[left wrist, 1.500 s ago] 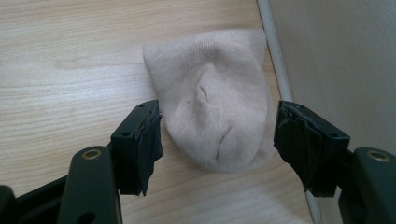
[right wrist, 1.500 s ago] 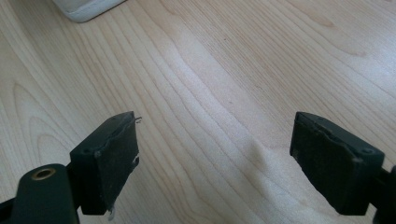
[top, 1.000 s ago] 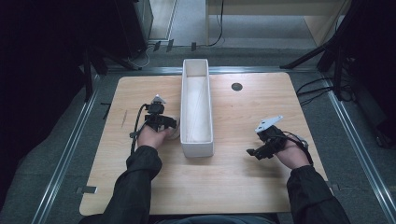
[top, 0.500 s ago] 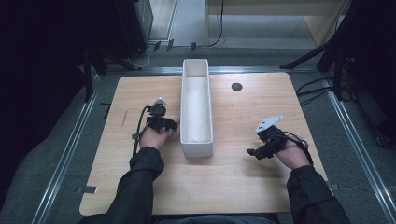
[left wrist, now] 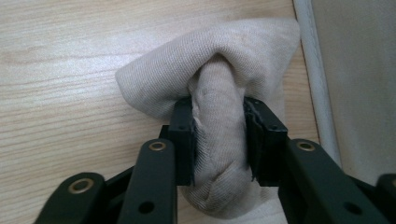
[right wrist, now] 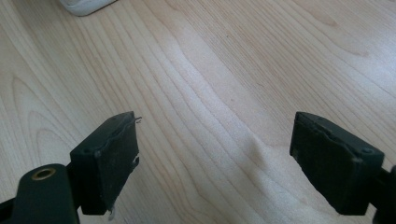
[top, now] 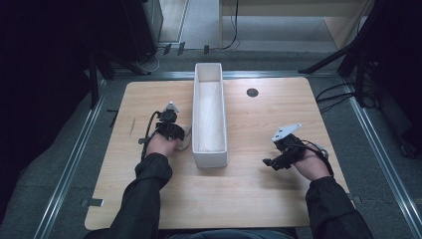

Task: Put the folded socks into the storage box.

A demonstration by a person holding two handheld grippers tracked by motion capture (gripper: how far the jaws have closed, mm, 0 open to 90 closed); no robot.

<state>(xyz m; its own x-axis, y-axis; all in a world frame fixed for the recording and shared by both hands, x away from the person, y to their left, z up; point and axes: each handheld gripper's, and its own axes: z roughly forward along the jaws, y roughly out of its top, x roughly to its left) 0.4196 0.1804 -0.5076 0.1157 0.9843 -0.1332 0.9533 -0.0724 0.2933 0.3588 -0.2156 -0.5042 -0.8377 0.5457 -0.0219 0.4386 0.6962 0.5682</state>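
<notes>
Now the broad pale wooden table [top: 259, 199] lay much as it had a second earlier, with the long white rectangular plastic bin [top: 209, 154] standing lengthwise down its middle and neither of my hands having shifted. What had changed was at my left gripper [left wrist: 218, 140]: its jaws had just been closing, from wide apart down onto the rolled beige knitted sock [left wrist: 219, 84], and in the left gripper view both black pads pressed into the roll's sides, pinching it into a narrow waist between them. The sock sat on the tabletop just beside the bin's left wall, at the near end, with part of it touching the white rim. I judged this meant the grasp was made and the bundle was ready to be lifted over the wall and into the bin, though it had not yet left the wood. My right gripper [right wrist: 215, 158] hung over bare table well to the bin's right, its jaws spread wide with nothing between them.
</notes>
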